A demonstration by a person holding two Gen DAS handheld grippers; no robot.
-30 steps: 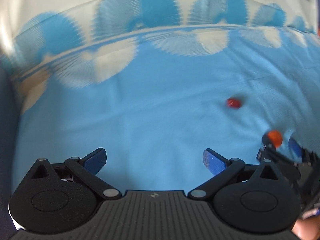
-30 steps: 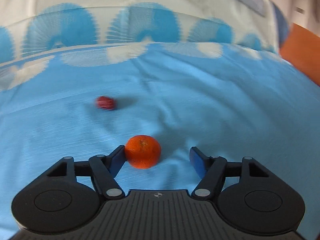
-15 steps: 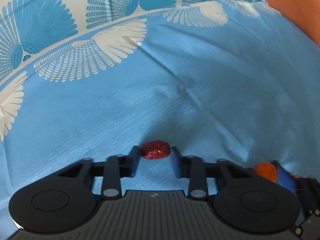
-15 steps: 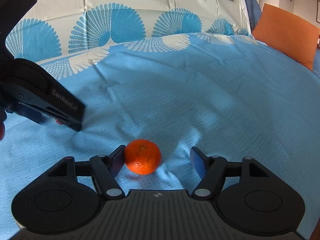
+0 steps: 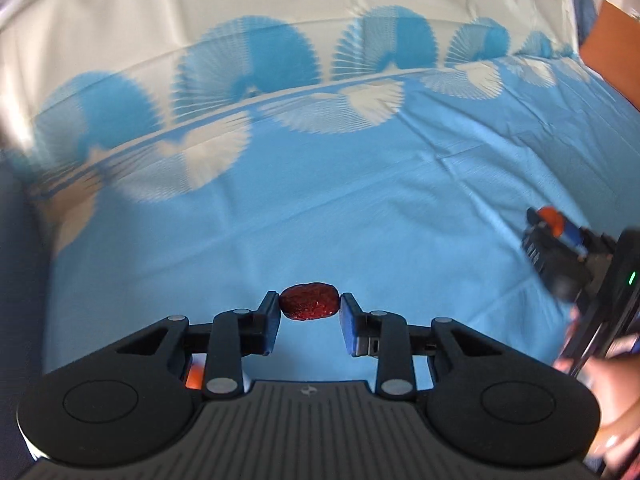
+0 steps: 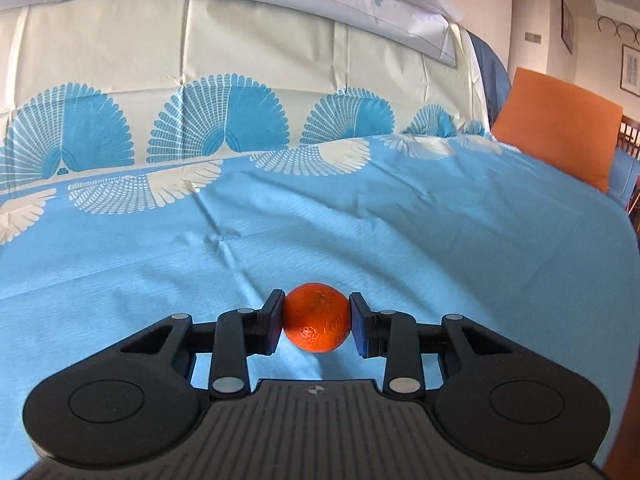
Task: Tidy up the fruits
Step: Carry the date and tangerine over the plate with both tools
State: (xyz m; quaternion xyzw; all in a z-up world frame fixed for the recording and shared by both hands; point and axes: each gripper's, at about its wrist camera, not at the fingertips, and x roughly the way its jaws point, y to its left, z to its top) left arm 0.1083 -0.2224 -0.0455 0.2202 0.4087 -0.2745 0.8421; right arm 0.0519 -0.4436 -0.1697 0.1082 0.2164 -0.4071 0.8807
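Seen from the left wrist, the left gripper (image 5: 309,309) is clamping a small dark red fruit (image 5: 309,302) between its two blue-padded fingertips (image 5: 347,320), the fruit sitting squarely in the middle of the gap and touching both pads, just above the blue cloth (image 5: 360,208) that is covering the surface. The view is blurring toward its edges, so whether the fruit is touching the cloth or is raised off it cannot be told. Near the cloth's right edge, well apart from the red fruit, the right gripper (image 5: 554,222) is showing side-on with an orange fruit (image 5: 549,216) lodged at its tip, and part of the person's hand (image 5: 612,408) is showing at the lower right. The cloth's white and blue fan pattern (image 5: 248,68) is running along its far edge. From the right wrist, the right gripper (image 6: 317,320) is gripping the orange fruit (image 6: 317,322), both pads pressing its sides, the fruit centred between the fingers and resting low over the blue cloth (image 6: 400,220) in its near middle. An orange cushion (image 6: 560,120) is standing at the cloth's far right corner, and a pale sheet (image 6: 280,36) is draping behind the far edge. No container is appearing in either view.
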